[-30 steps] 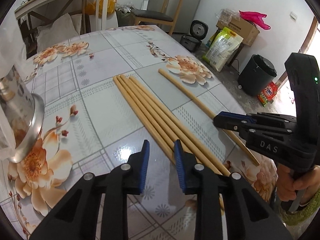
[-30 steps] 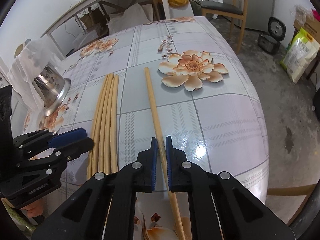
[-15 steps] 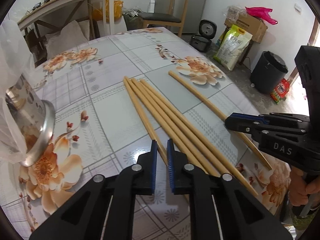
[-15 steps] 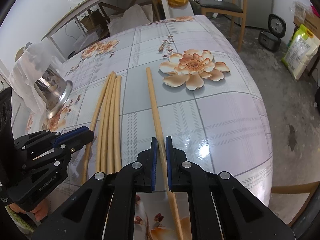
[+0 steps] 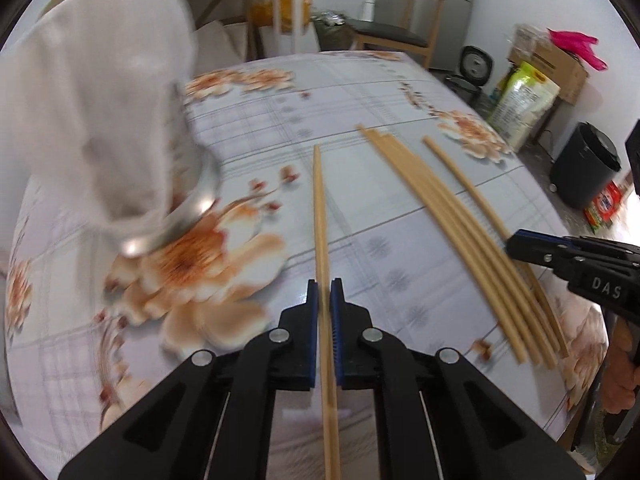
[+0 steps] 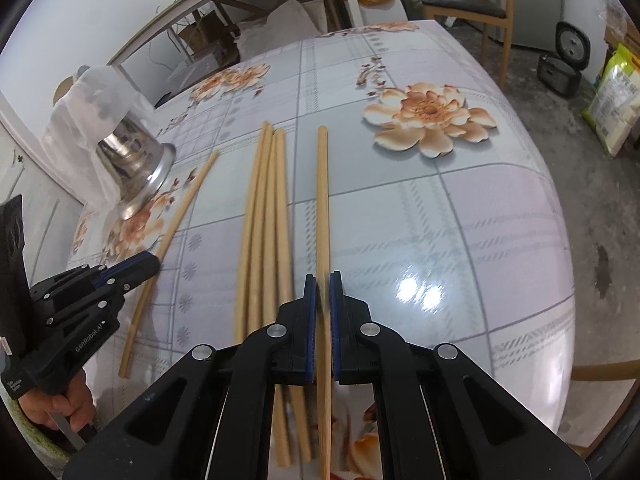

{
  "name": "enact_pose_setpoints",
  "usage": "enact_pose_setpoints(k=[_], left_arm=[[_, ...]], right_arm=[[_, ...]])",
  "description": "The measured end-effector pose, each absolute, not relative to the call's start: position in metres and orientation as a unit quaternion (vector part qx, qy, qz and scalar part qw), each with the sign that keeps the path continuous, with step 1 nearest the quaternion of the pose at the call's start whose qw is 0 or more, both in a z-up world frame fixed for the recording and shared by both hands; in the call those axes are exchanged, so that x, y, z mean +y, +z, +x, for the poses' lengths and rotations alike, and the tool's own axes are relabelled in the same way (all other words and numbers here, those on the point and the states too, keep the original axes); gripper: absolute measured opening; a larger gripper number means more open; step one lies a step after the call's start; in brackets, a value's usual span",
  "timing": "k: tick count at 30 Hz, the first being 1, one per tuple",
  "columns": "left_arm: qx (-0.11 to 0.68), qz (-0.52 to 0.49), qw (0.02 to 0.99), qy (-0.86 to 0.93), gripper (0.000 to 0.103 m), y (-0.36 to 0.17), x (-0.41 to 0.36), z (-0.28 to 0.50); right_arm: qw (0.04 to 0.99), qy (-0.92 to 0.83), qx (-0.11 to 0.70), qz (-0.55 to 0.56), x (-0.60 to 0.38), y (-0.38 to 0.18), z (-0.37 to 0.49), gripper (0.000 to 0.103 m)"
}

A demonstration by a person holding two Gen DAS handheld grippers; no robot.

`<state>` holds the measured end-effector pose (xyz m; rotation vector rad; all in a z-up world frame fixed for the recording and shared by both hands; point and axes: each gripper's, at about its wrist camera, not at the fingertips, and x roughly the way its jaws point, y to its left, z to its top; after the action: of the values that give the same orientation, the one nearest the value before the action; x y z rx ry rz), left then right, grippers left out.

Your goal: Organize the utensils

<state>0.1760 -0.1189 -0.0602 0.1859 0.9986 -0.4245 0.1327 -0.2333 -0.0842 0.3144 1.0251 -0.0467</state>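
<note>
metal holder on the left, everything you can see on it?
The metal holder is a shiny steel cylinder with a flared rim, apparently perforated on its side wall. It looks tipped rather than upright, rim facing the chopsticks and resting on the floral tablecloth. A translucent white plastic bag is draped over its far end. Neither gripper touches it; its inside isn't visible. The left wrist view shows it blurred.

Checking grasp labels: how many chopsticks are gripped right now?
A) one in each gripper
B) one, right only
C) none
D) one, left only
A: the left gripper is shut on one chopstick, the right gripper on another; four loose chopsticks lie between them.
</note>
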Motion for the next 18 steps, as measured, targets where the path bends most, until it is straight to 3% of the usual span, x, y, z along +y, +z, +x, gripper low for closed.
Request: enact_pose_setpoints(k=[18], left_arm=[[0.502,0.014,0.857,-0.116,0.005,-0.058,-0.037,0.143]], right_arm=[[0.857,0.013,0.504,0.105,-0.183,-0.083,0.124,0.005]])
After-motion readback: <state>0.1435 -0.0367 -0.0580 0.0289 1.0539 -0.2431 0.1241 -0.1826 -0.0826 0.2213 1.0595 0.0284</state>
